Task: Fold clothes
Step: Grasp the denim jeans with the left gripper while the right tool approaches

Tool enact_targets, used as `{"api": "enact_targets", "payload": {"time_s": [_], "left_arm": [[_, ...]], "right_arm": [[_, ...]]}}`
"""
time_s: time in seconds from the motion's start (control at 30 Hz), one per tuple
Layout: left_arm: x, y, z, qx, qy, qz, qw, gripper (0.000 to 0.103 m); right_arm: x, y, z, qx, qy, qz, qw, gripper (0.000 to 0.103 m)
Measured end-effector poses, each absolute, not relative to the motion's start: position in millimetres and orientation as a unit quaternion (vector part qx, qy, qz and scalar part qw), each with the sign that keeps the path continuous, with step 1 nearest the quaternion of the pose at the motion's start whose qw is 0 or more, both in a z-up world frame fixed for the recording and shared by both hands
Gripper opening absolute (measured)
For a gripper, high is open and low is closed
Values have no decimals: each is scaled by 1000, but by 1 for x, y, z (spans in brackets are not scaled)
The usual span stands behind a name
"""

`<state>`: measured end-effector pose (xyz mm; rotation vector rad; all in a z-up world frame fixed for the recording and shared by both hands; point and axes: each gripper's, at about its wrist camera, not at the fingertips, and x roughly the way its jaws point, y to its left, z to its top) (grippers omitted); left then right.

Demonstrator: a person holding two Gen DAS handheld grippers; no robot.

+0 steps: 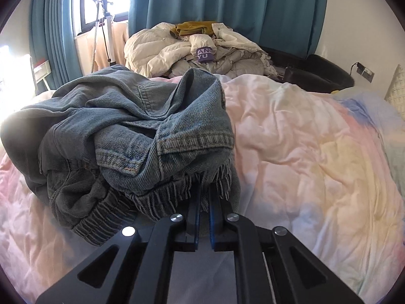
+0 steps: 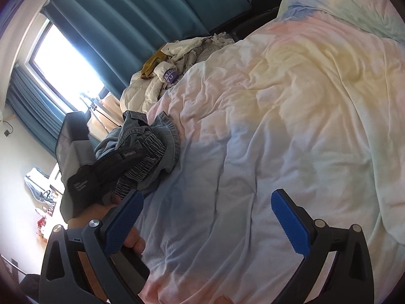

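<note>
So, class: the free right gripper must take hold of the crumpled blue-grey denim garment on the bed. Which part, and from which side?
Grip the ribbed elastic waistband, the garment's nearest edge, coming in low across the pastel duvet. The crumpled blue-grey denim garment is bunched, so that thick band gives the clearest handle. The right gripper is open; the left gripper already pinches the fringed hem.

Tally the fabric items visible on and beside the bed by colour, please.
Blue-grey denim: 1, the denim garment, its hem held by the left gripper
Cream/white: 1 heap, the pile of cream bedding
Mustard yellow: 1, the mustard cloth
Pastel: 1, the pastel duvet
Total: 4
</note>
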<state>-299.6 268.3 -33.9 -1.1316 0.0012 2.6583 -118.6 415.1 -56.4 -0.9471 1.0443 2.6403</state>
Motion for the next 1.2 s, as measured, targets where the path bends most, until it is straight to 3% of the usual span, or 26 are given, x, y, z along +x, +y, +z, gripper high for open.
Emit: {"api": "enact_targets", "payload": {"time_s": [0.27, 0.53, 0.6, 0.63, 0.7, 0.77, 0.8, 1.2], "left_arm": [[-243, 187, 42, -334, -36, 927, 163, 0], [-231, 159, 41, -362, -72, 911, 183, 3], [-234, 162, 32, -376, -89, 902, 192, 27], [-236, 166, 27, -381, -93, 898, 199, 45], [-242, 177, 20, -385, -93, 893, 216, 63], [-249, 192, 12, -391, -85, 888, 229, 99], [-254, 200, 7, -394, -76, 887, 228, 103], [-330, 269, -70, -426, -41, 894, 132, 103]], "right_arm": [[-115, 382, -48, -313, 330, 890, 33, 103], [-102, 359, -32, -322, 284, 902, 40, 103], [-99, 361, -30, -322, 275, 904, 52, 103], [-99, 363, -29, -321, 275, 904, 58, 103], [-98, 369, -31, -322, 280, 901, 72, 103], [-98, 379, -34, -329, 292, 894, 85, 103], [-98, 384, -37, -332, 302, 889, 93, 103], [-114, 419, -72, -338, 377, 855, 107, 103]]}}
